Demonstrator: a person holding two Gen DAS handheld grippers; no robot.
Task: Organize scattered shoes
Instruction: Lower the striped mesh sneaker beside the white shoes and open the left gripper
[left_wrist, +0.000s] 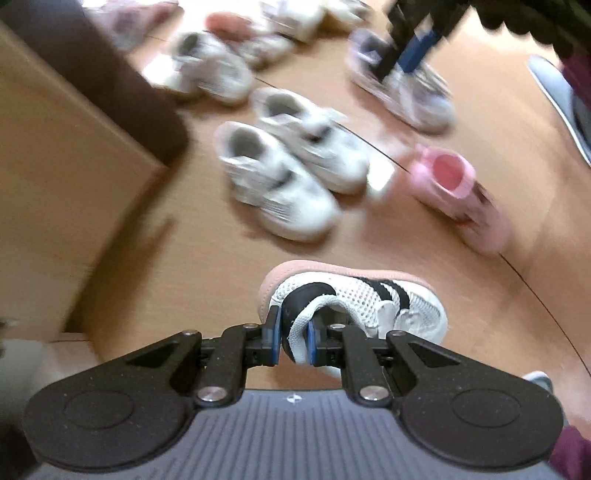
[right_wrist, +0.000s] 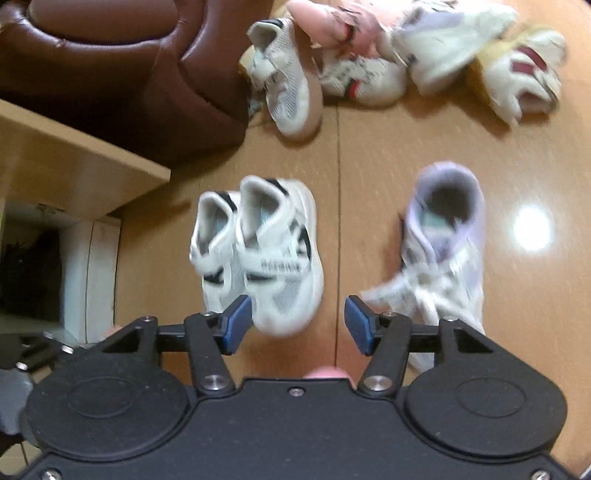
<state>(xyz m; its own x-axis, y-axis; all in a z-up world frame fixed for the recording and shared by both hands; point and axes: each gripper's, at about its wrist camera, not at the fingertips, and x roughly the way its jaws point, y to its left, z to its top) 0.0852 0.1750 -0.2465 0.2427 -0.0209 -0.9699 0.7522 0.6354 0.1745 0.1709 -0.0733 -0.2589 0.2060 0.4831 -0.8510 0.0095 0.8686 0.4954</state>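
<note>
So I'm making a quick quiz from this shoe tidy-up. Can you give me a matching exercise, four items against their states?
Items:
1. left gripper
2. right gripper
3. white-and-black pair
4. pink boot

States:
A. jaws open, nothing between them
B. standing side by side on the floor
C. lying on its side, opening facing the camera
D. shut on the black-striped mesh sneaker

Pairs: 1-D, 2-A, 3-B, 4-C
</note>
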